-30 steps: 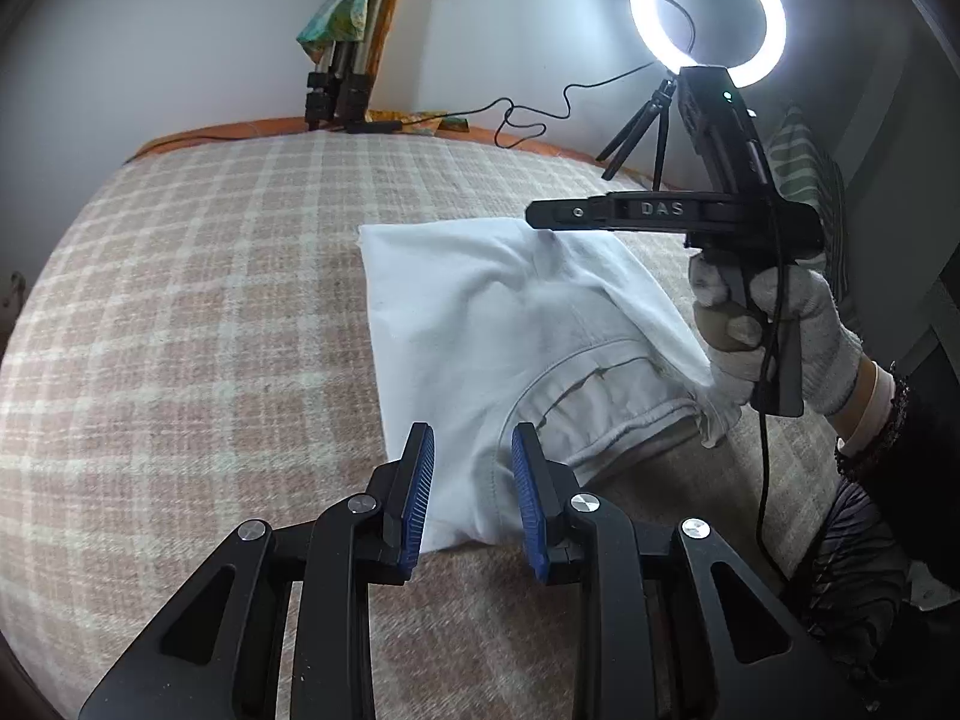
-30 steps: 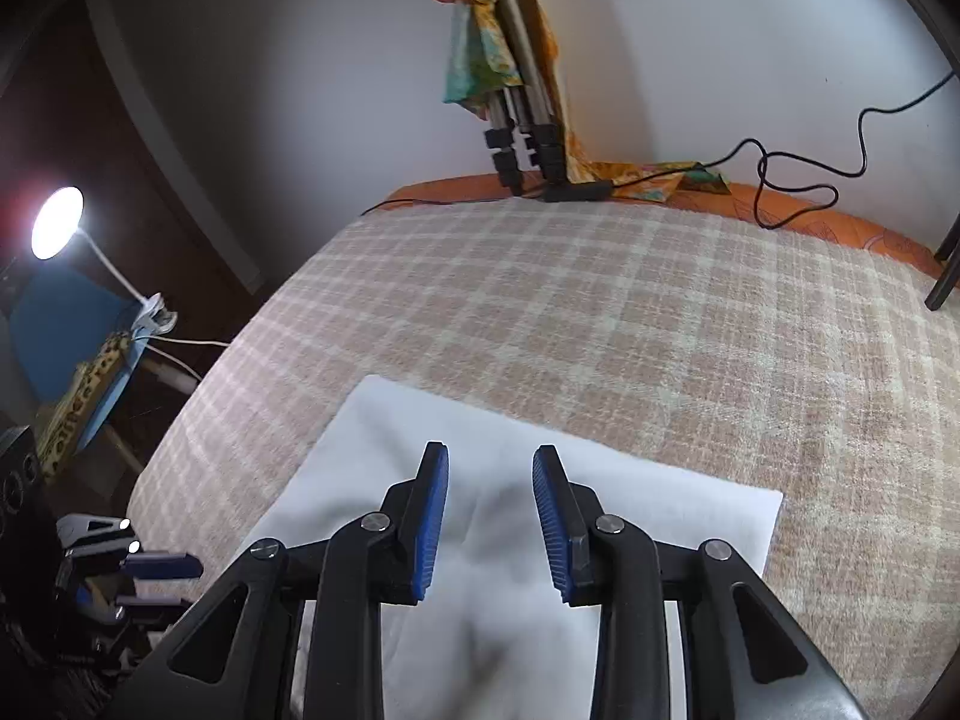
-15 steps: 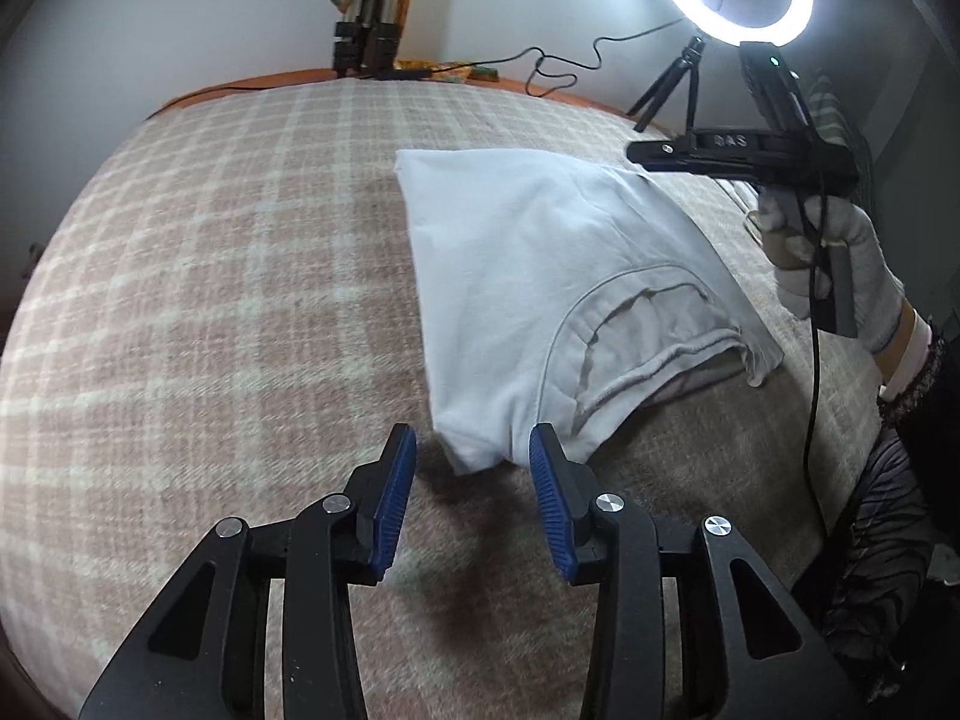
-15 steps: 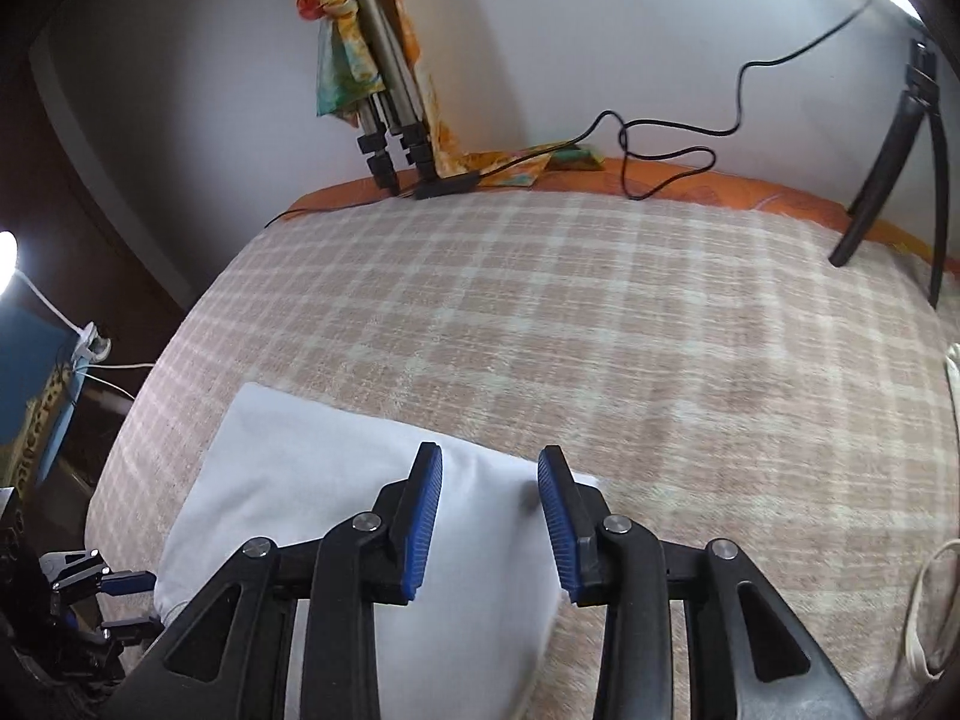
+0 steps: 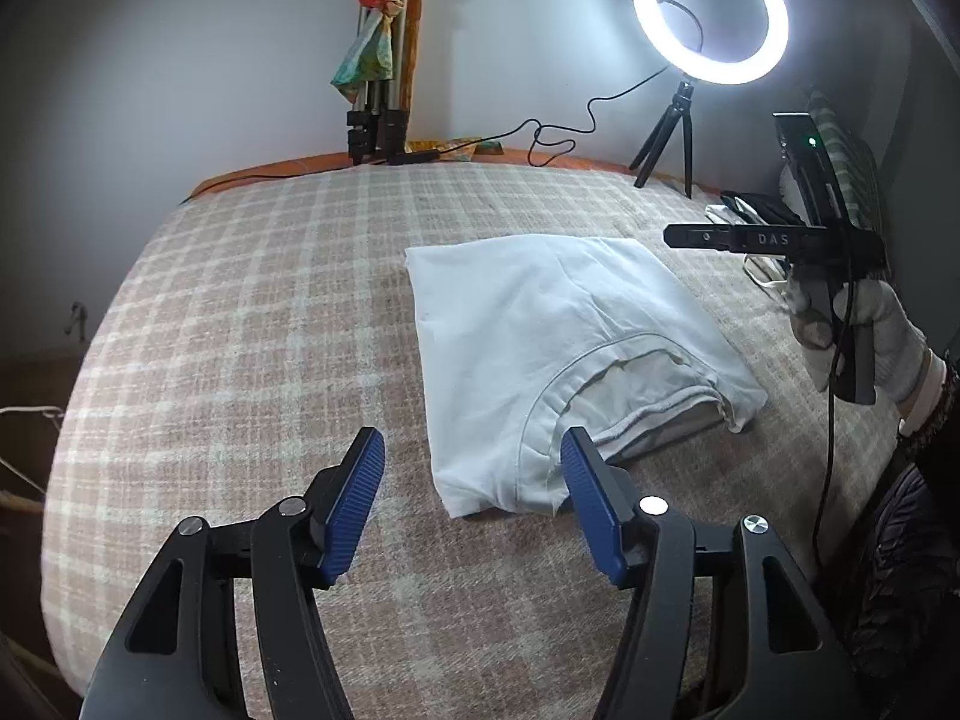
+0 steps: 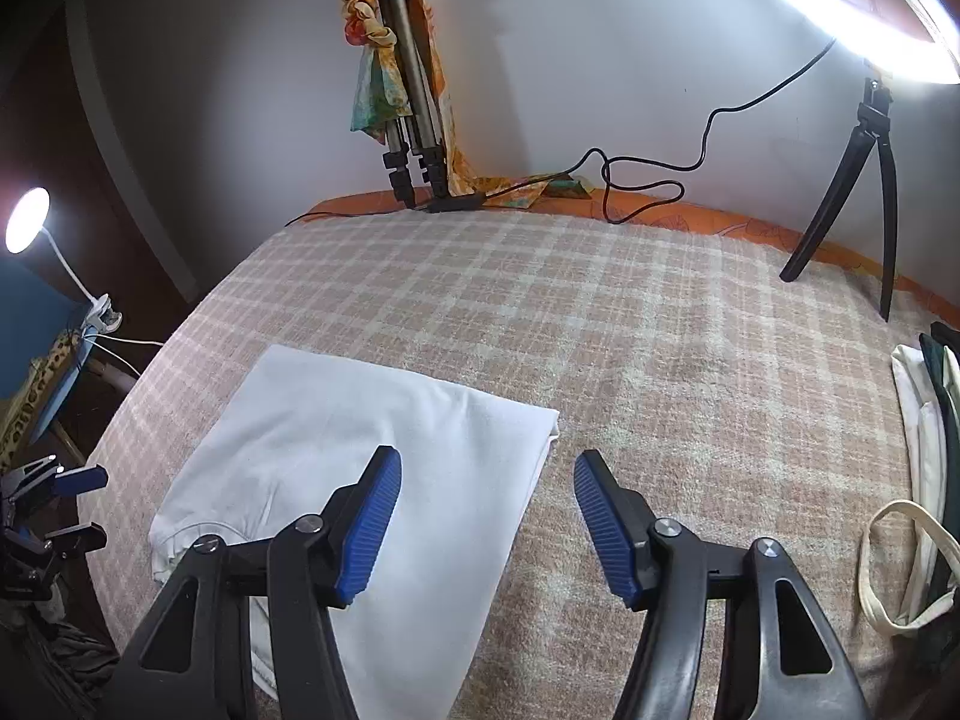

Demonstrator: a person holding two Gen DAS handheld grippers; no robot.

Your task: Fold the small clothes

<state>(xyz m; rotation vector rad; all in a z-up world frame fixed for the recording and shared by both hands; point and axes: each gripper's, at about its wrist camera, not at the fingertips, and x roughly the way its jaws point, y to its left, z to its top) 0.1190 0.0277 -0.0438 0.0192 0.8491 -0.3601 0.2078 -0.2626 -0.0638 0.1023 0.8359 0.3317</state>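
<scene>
the white garment (image 5: 558, 354) lies folded into a neat rectangle on the checked blanket (image 5: 240, 330), just ahead of the left gripper (image 5: 471, 480) and ahead-left of the right gripper (image 6: 483, 516). both jaws have just been opening and hold nothing. this piece looks done.

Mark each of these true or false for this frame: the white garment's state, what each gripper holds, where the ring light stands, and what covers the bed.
1. The folded white cotton garment lies flat on the pink-and-cream checked blanket. True.
2. The left gripper clamps the garment's corner. False: its jaws have just been opening and hold nothing.
3. The right gripper is open and empty. True; its jaws have also just been opening.
4. The glowing ring light on a small black tripod stands at the bed's far edge. True.
5. The garment is bright red. False: it is white.
</scene>
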